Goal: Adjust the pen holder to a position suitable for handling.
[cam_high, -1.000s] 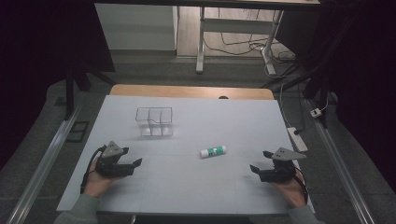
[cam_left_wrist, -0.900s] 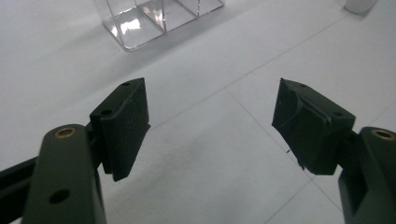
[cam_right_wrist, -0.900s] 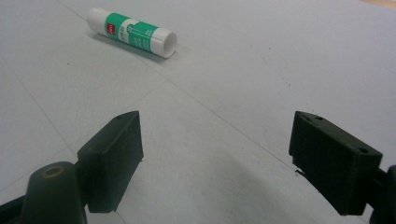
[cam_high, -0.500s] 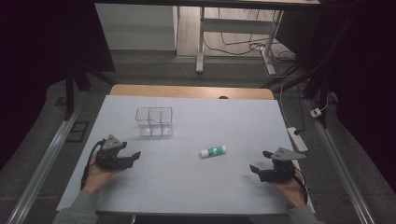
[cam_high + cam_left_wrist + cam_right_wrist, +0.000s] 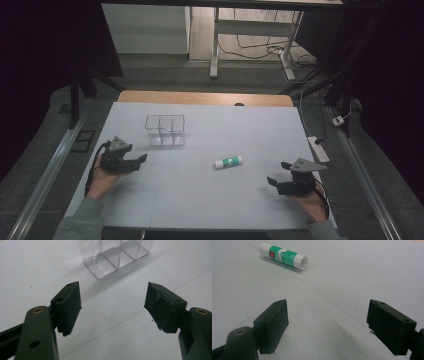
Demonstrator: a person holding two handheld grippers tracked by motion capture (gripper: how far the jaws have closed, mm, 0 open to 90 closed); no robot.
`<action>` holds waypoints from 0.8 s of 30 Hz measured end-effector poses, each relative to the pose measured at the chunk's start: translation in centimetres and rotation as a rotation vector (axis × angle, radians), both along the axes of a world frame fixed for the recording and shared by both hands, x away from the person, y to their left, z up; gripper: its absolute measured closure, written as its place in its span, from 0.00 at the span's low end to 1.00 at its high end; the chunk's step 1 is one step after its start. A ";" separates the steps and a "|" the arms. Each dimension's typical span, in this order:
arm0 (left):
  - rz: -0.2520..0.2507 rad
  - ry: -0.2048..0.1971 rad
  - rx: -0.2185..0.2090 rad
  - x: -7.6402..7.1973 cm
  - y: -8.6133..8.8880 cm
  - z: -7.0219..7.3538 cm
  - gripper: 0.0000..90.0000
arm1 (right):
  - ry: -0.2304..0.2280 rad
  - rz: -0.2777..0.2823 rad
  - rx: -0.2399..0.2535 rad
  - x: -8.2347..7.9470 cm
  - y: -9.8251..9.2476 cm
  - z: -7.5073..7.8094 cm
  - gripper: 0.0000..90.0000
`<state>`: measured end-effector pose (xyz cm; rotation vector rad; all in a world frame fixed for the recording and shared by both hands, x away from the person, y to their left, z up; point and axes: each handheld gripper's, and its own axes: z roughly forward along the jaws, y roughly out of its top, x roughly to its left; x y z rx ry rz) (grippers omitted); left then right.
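A white and green glue stick (image 5: pixel 228 162) lies on its side near the middle of the white table (image 5: pixel 210 200); the right gripper view has the glue stick (image 5: pixel 283 256) ahead and to the left. A clear plastic box with three compartments (image 5: pixel 165 130) stands at the back left, empty. My left gripper (image 5: pixel 140 159) is open, held low just left and in front of the clear box (image 5: pixel 117 255). My right gripper (image 5: pixel 276 178) is open near the front right, pointing toward the glue stick with nothing between its fingers.
The white table surface has a wooden strip (image 5: pixel 205 97) along its far edge. A power strip (image 5: pixel 318 148) lies on the floor off the right side. Metal rails (image 5: pixel 47 175) run along both sides.
My left gripper has moved up the table toward the clear box. The right gripper has barely shifted. The glue stick and box have stayed in place.
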<state>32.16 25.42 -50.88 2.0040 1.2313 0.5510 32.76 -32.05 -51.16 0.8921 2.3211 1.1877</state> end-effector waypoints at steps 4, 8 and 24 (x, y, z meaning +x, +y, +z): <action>0.021 0.007 0.022 0.7 0.5 -0.3 0.33 | 0.002 0.002 0.029 0.0 0.0 0.2 0.19; 0.045 0.017 0.016 1.7 1.1 -0.5 0.33 | -0.004 0.003 0.027 -0.2 0.2 0.5 0.19; 0.109 0.026 -0.032 4.2 2.9 -1.1 0.38 | 0.009 -0.002 0.008 -0.1 0.1 0.1 0.19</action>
